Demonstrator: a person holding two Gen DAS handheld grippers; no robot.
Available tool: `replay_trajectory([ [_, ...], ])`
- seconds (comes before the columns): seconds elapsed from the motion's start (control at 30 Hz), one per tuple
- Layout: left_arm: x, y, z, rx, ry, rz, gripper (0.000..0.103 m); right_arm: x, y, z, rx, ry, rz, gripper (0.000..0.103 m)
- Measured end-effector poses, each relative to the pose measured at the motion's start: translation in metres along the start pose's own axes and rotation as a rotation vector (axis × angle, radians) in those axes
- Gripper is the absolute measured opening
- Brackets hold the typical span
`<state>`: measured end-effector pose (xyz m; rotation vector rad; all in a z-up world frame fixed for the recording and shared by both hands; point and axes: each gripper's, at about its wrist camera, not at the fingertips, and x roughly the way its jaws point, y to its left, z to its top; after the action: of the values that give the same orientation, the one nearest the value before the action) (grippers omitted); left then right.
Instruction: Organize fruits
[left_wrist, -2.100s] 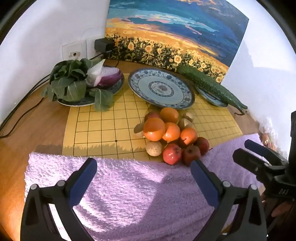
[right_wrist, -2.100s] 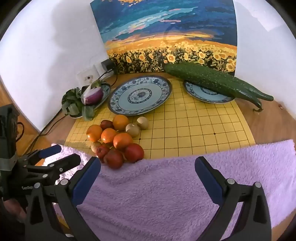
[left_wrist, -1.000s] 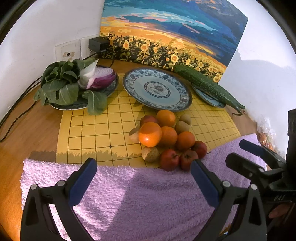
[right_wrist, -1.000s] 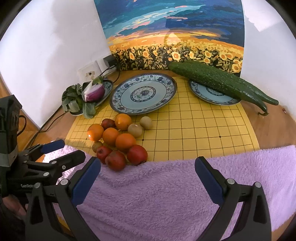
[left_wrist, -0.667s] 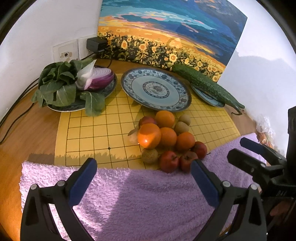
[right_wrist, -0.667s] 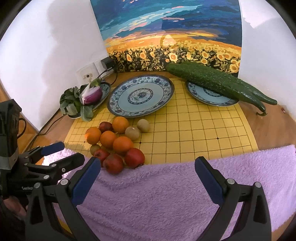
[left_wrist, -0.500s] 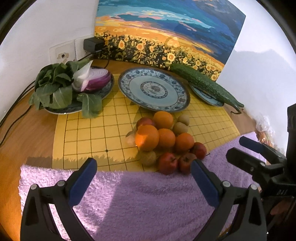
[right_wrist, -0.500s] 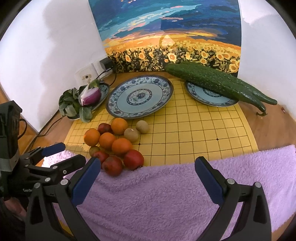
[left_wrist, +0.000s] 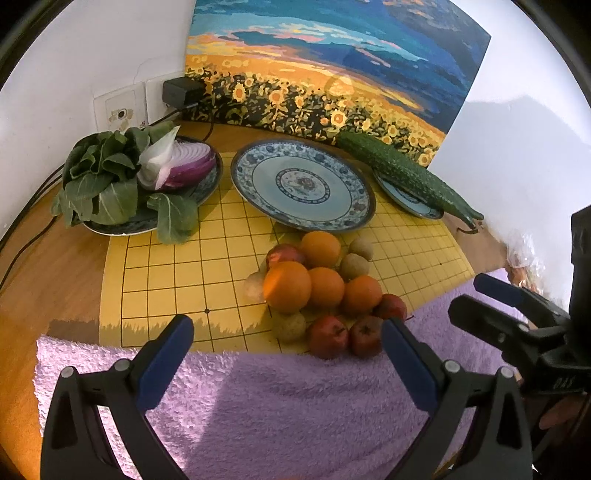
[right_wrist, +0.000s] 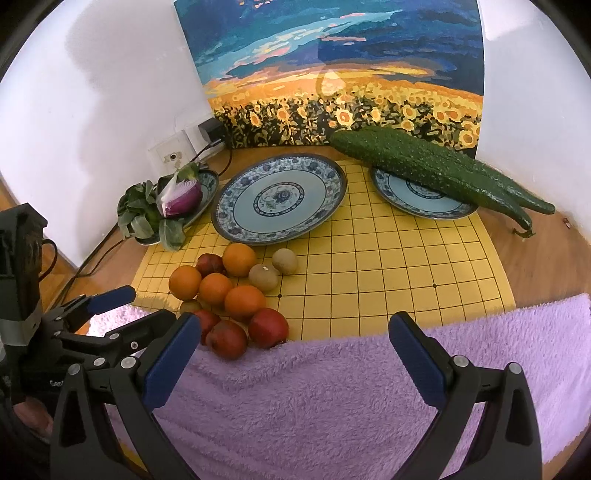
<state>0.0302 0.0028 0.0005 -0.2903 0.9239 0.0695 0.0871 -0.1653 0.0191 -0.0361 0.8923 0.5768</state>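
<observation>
A heap of fruit (left_wrist: 321, 291) lies on the yellow grid mat (left_wrist: 166, 266): several oranges (left_wrist: 287, 286), red apples (left_wrist: 328, 336) and brown kiwis (left_wrist: 354, 266). The heap also shows in the right wrist view (right_wrist: 232, 295). An empty blue patterned plate (left_wrist: 301, 184) stands behind it, seen too in the right wrist view (right_wrist: 279, 197). My left gripper (left_wrist: 288, 360) is open and empty, above the purple towel (left_wrist: 277, 406), just in front of the heap. My right gripper (right_wrist: 295, 354) is open and empty, to the right of the heap.
A plate with leafy greens (left_wrist: 99, 181) and half a red onion (left_wrist: 188, 166) stands at the back left. A small plate (right_wrist: 421, 199) with two cucumbers (right_wrist: 424, 166) stands at the back right. A sunflower painting (right_wrist: 343, 74) leans on the wall. Cables (left_wrist: 22, 221) run at the left.
Both grippers have drifted slightly forward and toward the fruit heap, so the heap sits a bit lower and closer in both views. Both stay open and empty.
</observation>
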Motion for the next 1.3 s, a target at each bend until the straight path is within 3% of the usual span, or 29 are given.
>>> replay_trajectory([
  [1.13,0.009,0.005,-0.010,-0.011,0.038,-0.005,0.103,0.012,-0.002,-0.005,0.004,0.035,0.004,0.103],
  [1.3,0.011,0.007,-0.011,-0.019,0.044,-0.012,0.099,0.019,-0.002,-0.006,0.005,0.043,0.011,0.103],
])
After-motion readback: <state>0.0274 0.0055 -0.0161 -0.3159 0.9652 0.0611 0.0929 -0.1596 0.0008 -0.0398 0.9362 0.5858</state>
